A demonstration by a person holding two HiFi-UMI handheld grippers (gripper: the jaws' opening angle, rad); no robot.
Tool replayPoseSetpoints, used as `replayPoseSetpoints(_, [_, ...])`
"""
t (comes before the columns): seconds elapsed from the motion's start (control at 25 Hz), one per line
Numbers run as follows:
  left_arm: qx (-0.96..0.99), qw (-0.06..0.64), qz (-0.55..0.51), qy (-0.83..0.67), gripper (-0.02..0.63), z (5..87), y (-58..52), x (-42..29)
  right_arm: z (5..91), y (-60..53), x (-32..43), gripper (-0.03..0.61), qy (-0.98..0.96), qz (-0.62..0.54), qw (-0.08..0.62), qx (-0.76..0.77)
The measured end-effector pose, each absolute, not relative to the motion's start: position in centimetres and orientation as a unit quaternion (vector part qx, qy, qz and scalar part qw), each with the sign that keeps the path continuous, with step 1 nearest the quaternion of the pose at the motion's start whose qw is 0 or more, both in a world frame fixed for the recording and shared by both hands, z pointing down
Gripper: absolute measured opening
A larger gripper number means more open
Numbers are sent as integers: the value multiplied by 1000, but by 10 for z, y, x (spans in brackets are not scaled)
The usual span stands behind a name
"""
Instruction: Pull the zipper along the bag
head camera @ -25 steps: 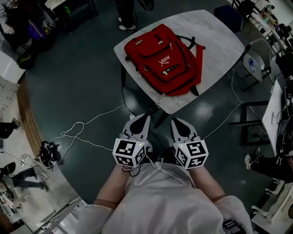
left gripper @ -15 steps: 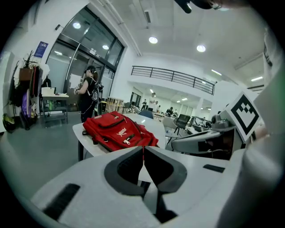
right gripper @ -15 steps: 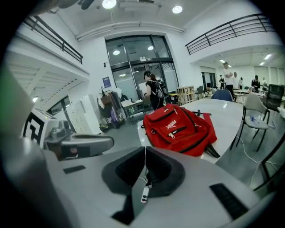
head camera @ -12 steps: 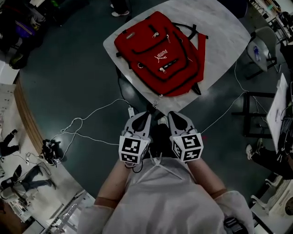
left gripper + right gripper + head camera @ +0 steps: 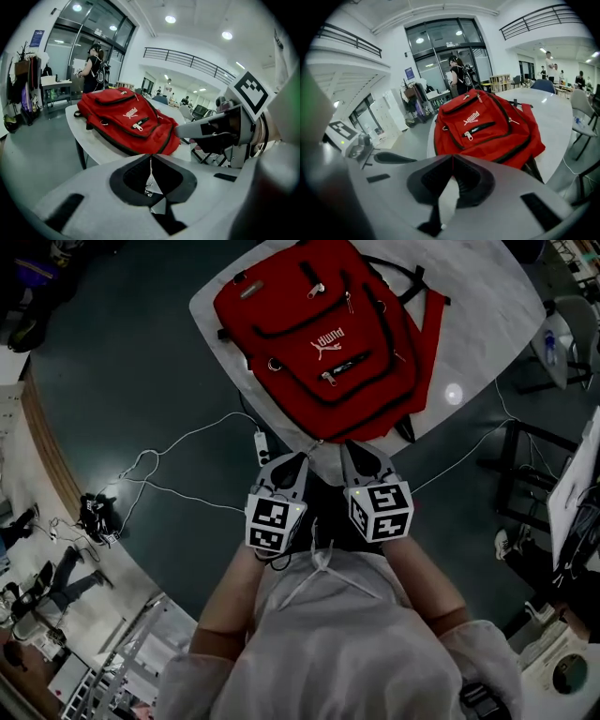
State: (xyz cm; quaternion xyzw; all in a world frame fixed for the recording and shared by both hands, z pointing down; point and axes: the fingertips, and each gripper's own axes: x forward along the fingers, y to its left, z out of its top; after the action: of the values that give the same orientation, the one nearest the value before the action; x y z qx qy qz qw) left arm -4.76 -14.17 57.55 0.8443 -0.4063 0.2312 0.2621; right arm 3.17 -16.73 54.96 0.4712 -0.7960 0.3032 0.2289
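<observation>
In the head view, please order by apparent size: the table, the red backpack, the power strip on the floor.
1. Table, cut off by the frame
2. Backpack
3. Power strip, clearly smallest

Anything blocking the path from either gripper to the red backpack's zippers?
Nothing visible. The left gripper and right gripper, both shut and empty, hover near the table edge; only open air separates them from the red backpack, zippers facing up.

— What's the room like?
— A big hall: dark glossy floor [image 5: 141,381], white cables [image 5: 187,434] trailing over it, a pale rounded counter [image 5: 487,315].
— And higher up?
— Round ceiling lights [image 5: 170,19], a railed balcony [image 5: 187,58], tall glass doors [image 5: 440,42].
</observation>
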Motion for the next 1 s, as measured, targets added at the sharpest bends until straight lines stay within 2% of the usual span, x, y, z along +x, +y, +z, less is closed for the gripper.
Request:
replayPoseSetpoints(0.16, [833,280,273,-392,23,605,-144,-40,588,-176,36,28,-789,322,263,452])
replayPoseSetpoints(0.32, [826,310,271,-385,26,618,-149,-34,612,-185,40,28,-778,348,276,444])
replayPoseSetpoints(0.52, [814,347,283,-370,112,635,-142,-26,631,-189,38,28,-761,411,282,414])
replayPoseSetpoints(0.68, [807,349,299,-371,113,645,-141,-23,639,-194,34,28,-766,404,315,387])
replayPoseSetpoints(1.0, [793,352,329,-373,103,647,-146,-22,641,-193,33,26,-778,383,331,373])
